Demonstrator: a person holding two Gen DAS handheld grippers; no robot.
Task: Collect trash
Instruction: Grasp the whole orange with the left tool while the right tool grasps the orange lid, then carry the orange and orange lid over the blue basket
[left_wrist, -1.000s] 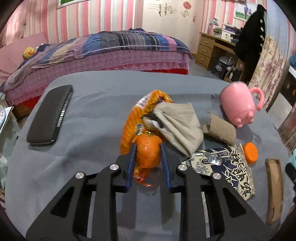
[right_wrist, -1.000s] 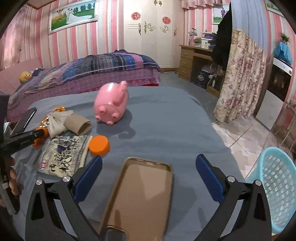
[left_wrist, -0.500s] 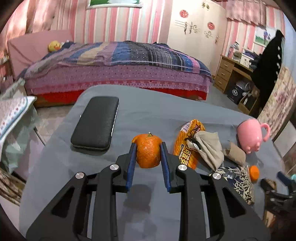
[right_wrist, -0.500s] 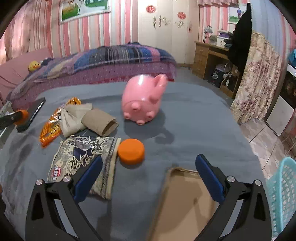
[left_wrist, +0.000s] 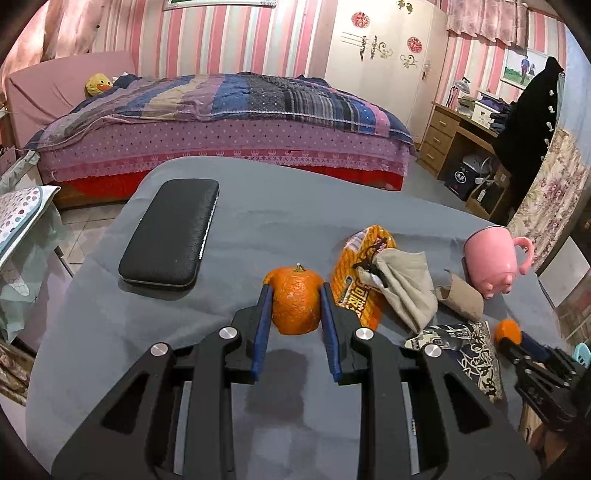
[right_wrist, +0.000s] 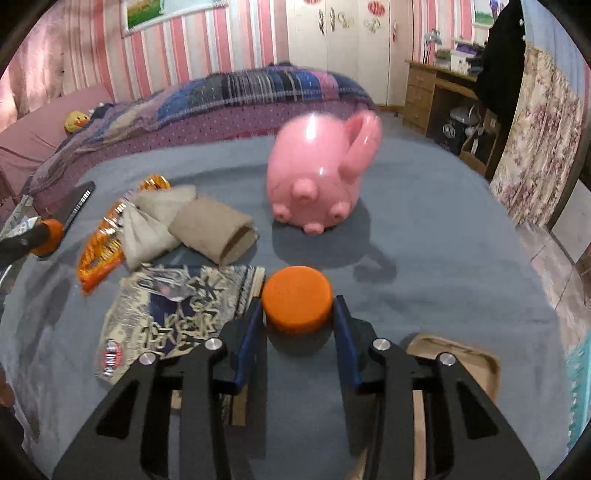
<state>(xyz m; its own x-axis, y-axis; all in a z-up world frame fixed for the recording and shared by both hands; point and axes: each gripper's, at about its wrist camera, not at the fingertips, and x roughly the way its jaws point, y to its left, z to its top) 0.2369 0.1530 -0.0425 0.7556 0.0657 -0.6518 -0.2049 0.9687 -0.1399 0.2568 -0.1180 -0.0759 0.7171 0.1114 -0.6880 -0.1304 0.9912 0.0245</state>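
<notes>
At centre frame the left gripper (left_wrist: 296, 308) is clamped across the sides of the orange (left_wrist: 295, 302), firm yet bruisable, held above the grey table (left_wrist: 295, 206), while the right gripper (right_wrist: 297, 310) pinches the light, rigid orange cap (right_wrist: 297, 297) by its slick rim

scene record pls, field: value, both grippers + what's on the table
left gripper: shut on tangerine, held above the table
right gripper: fingers either side of orange cap; grip unclear
table: grey cloth
trash pile: orange snack bag, grey pouch, cardboard tube, printed wrapper
other items: pink pig mug on its side, black case, brown phone case
</notes>
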